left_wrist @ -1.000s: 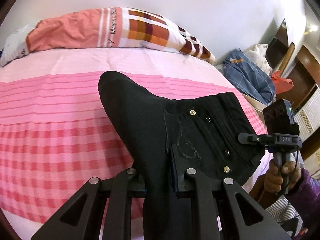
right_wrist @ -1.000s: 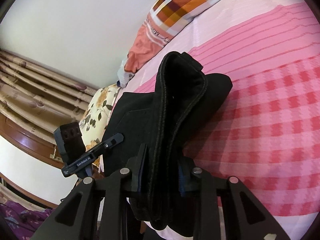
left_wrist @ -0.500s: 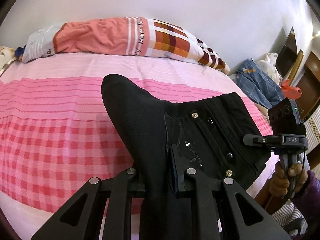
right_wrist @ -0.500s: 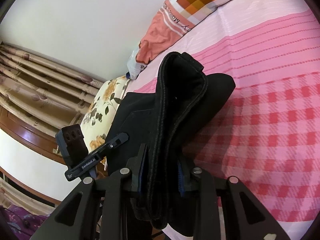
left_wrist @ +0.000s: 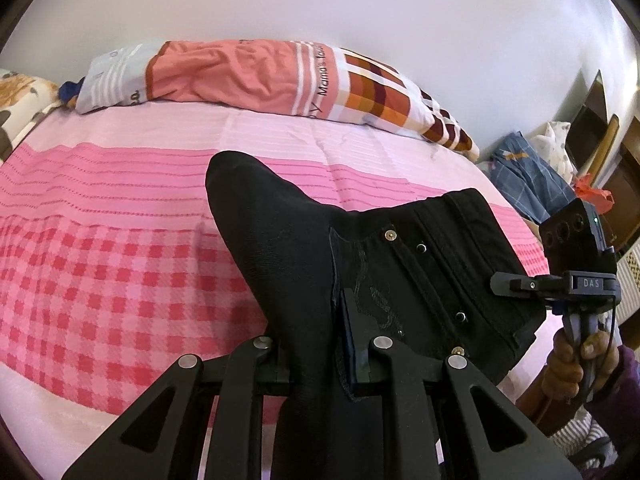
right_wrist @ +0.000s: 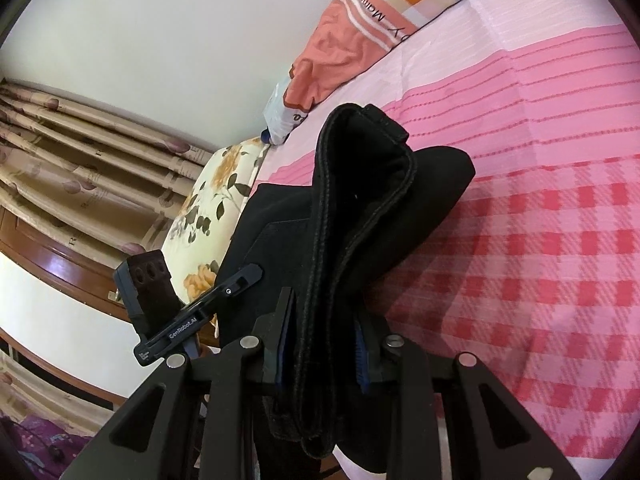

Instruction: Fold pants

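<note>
Black pants (left_wrist: 408,280) with metal studs hang over the pink bed, held up between both grippers. My left gripper (left_wrist: 320,364) is shut on a fold of the dark cloth near the pocket seam. In the right wrist view the thick waistband bundle of the pants (right_wrist: 352,216) runs up from my right gripper (right_wrist: 324,356), which is shut on it. The right gripper's body (left_wrist: 576,264) shows at the right of the left wrist view, held by a hand (left_wrist: 576,360). The left gripper's body (right_wrist: 172,312) appears at the lower left of the right wrist view.
The bed (left_wrist: 100,264) has a pink striped and checked sheet. A folded orange and checked blanket (left_wrist: 280,76) lies along its far edge by the wall. Blue plaid cloth (left_wrist: 524,172) and wooden furniture stand at the right. A floral pillow (right_wrist: 212,208) and curtains (right_wrist: 80,168) are at the bed's left.
Both grippers have carried the pants sideways along the bed, and more of the blanket's left end and the floral pillow has come into view. The grips are unchanged.
</note>
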`<state>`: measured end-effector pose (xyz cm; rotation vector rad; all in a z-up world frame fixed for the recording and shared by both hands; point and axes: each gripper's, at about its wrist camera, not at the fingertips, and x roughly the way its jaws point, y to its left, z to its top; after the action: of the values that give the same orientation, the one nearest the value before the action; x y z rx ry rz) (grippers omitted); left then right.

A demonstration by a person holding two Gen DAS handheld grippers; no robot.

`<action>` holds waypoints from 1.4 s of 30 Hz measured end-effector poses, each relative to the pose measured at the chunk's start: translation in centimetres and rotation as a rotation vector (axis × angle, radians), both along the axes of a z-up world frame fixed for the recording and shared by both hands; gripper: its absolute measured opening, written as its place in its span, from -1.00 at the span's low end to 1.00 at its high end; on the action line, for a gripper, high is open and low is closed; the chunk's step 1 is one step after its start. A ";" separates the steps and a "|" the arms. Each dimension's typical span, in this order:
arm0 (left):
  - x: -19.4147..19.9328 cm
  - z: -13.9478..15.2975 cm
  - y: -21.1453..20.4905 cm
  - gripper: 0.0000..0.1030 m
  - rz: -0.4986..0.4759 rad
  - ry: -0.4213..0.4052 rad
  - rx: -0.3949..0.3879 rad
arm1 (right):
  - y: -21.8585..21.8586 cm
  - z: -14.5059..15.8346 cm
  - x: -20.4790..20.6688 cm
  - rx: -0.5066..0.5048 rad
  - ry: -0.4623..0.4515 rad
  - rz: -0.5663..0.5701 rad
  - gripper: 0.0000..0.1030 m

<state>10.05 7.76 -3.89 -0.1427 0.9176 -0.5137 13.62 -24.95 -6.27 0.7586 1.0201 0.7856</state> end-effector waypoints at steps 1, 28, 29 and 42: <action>0.0 0.0 0.3 -0.67 0.005 0.000 -0.001 | 0.3 0.0 0.1 0.001 0.000 0.003 -0.51; 1.9 -0.6 7.9 -0.67 0.107 0.001 -0.016 | 6.8 -0.4 2.2 0.038 0.012 0.053 -0.50; 2.0 -0.6 8.1 -0.67 0.109 0.000 -0.016 | 6.9 -0.5 2.3 0.042 0.012 0.052 -0.50; 3.7 -0.7 9.2 -0.67 0.126 -0.010 -0.015 | 7.7 -0.4 2.9 0.053 0.007 0.055 -0.51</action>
<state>13.77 16.92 -4.58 -0.2105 0.8893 -0.4041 16.53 -17.27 -6.69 0.7821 1.0334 0.8610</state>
